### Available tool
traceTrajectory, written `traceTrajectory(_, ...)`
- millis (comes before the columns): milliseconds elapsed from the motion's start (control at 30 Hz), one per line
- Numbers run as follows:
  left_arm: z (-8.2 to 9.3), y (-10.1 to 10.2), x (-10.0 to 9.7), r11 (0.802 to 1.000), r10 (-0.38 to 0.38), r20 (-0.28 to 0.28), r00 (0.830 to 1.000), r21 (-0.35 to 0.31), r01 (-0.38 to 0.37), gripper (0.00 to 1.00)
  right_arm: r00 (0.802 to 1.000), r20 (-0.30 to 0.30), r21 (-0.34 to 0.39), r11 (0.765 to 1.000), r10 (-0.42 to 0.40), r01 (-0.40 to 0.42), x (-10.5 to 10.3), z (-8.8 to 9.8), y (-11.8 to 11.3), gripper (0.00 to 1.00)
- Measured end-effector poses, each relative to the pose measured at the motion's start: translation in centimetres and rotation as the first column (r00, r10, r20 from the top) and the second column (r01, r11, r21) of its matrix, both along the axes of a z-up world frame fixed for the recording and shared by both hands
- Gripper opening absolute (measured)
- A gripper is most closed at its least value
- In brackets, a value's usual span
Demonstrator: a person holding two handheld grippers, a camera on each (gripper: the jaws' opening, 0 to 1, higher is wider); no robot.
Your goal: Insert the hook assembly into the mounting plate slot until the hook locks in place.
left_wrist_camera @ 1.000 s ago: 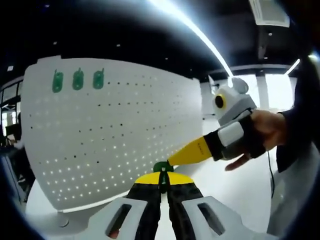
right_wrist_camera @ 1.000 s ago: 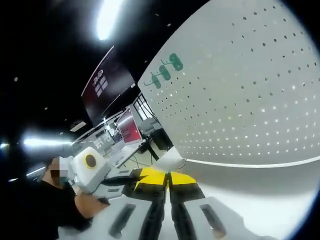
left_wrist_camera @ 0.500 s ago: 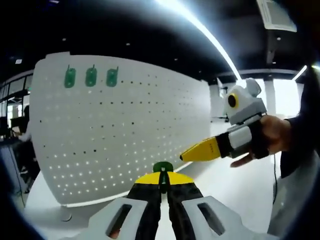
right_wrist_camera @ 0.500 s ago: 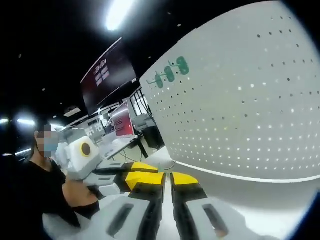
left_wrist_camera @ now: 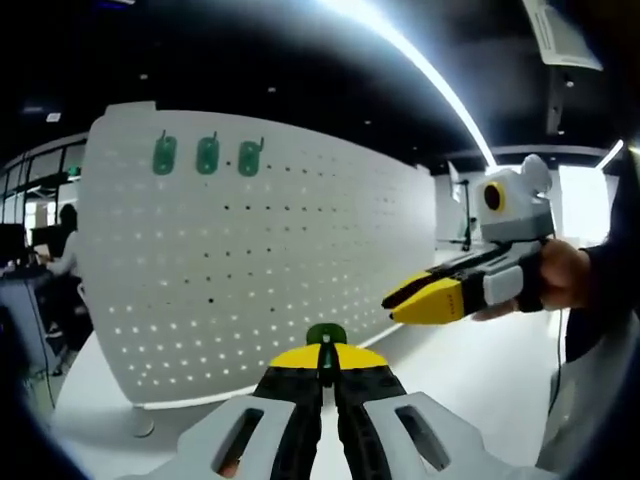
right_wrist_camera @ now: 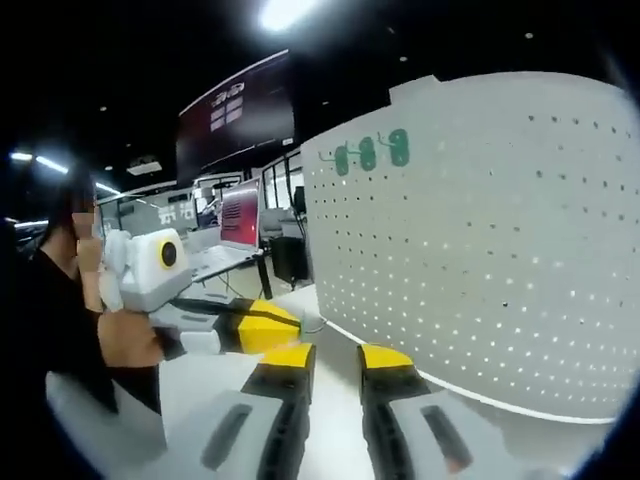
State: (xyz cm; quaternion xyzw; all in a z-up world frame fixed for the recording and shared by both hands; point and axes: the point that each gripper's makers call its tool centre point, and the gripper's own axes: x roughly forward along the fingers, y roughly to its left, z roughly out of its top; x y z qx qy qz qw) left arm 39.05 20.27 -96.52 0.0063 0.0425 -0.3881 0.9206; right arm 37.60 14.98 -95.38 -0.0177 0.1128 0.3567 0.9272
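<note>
A white pegboard (left_wrist_camera: 250, 270) stands upright on the table, with three green hooks (left_wrist_camera: 208, 154) mounted near its top left corner. In the left gripper view my left gripper (left_wrist_camera: 325, 356) is shut on a small green hook piece (left_wrist_camera: 325, 333), held a little way in front of the board's lower part. The right gripper (left_wrist_camera: 430, 299) reaches in from the right, held by a hand (left_wrist_camera: 565, 280). In the right gripper view my right gripper (right_wrist_camera: 337, 362) stands open with nothing between its jaws, facing the pegboard (right_wrist_camera: 500, 240) and its green hooks (right_wrist_camera: 368, 154). The left gripper (right_wrist_camera: 255, 326) sits at the left.
The white table (left_wrist_camera: 470, 380) runs under and in front of the board, whose round foot (left_wrist_camera: 142, 425) rests at the lower left. A person (right_wrist_camera: 60, 330) in dark clothes is at the left. Desks and screens (right_wrist_camera: 240, 215) stand behind.
My right gripper's jaws have parted from shut to open. In the left gripper view it has drawn back to the right, away from the hook piece. The left gripper keeps its hold.
</note>
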Motion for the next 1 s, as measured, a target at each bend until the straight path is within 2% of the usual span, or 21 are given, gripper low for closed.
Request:
traceTrajectory(167, 0.2, 0.2, 0.0, 1.000, 0.005, 0.000, 1.000, -0.008, -0.005, 0.03, 0.998, 0.059, -0.063, 0.998, -0.006, 0.009, -0.4, 0.4, -0.5, 0.18)
traceTrajectory(367, 0.3, 0.3, 0.1, 1.000, 0.008, 0.002, 1.000, -0.013, -0.008, 0.03, 0.995, 0.102, -0.095, 0.995, -0.015, 0.024, -1.2, 1.2, -1.1, 0.21)
traceTrajectory(567, 0.4, 0.8, 0.2, 1.000, 0.023, 0.001, 1.000, -0.016, -0.023, 0.03, 0.983, 0.185, -0.117, 0.993, -0.004, 0.026, -3.0, 2.8, -0.9, 0.22)
traceTrajectory(733, 0.6, 1.6, 0.4, 0.998, 0.051, 0.001, 0.999, -0.023, -0.051, 0.03, 0.978, 0.206, -0.122, 0.992, 0.016, 0.009, -4.1, 3.2, -0.4, 0.22)
traceTrajectory(1000, 1.5, 3.3, 0.6, 0.993, 0.117, 0.013, 0.993, -0.029, -0.116, 0.03, 0.973, 0.227, -0.145, 0.989, 0.037, -0.004, -3.9, 3.4, -0.2, 0.23)
